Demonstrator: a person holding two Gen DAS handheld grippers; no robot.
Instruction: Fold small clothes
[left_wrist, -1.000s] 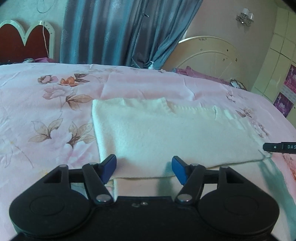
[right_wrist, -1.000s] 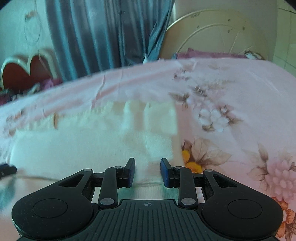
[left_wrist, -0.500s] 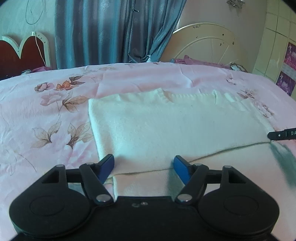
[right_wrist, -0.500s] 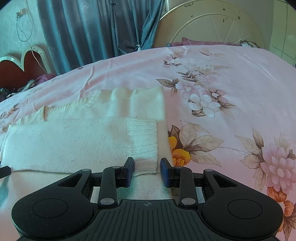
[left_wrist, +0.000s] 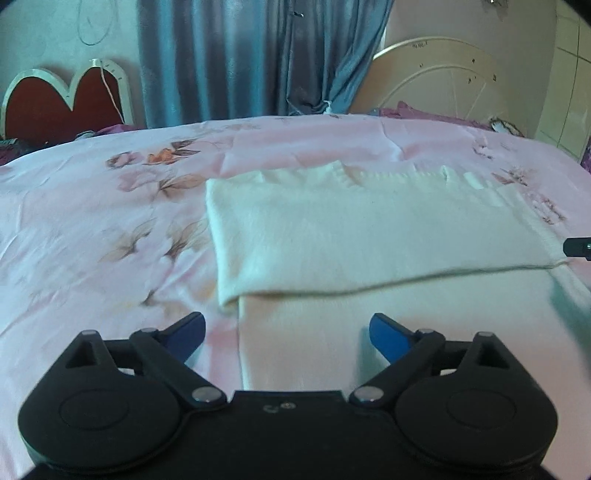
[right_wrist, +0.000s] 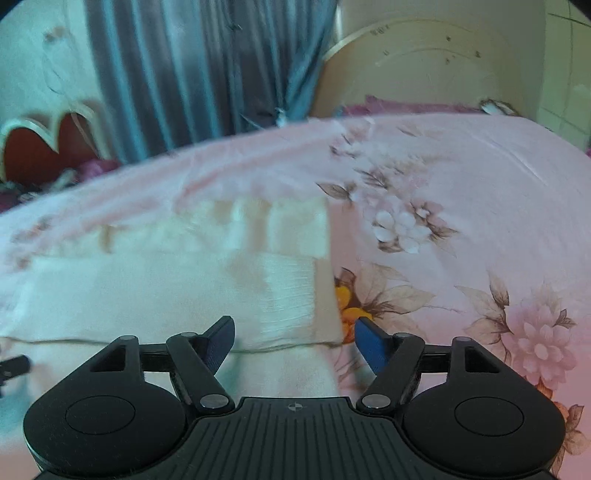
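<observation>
On pink floral bedsheet (left_wrist: 92, 229): cream sweater (left_wrist: 369, 236) flat, upper layer folded over. Left gripper (left_wrist: 287, 330) spread wide, empty. Right view alone shows ribbed cuff (right_wrist: 288, 295). Right gripper (right_wrist: 294, 339) spread, empty; narrower half second ago. Both backed off fold edge.

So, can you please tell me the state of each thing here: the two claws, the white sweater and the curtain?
left claw: open, holds nothing, over the sweater's left edge.
right claw: open, holds nothing, at the sweater's right edge.
white sweater: lies flat on the pink bedsheet, one layer folded over.
sleeve cuff: lies on top, ribbed end free.
curtain: gathered and tied.
</observation>
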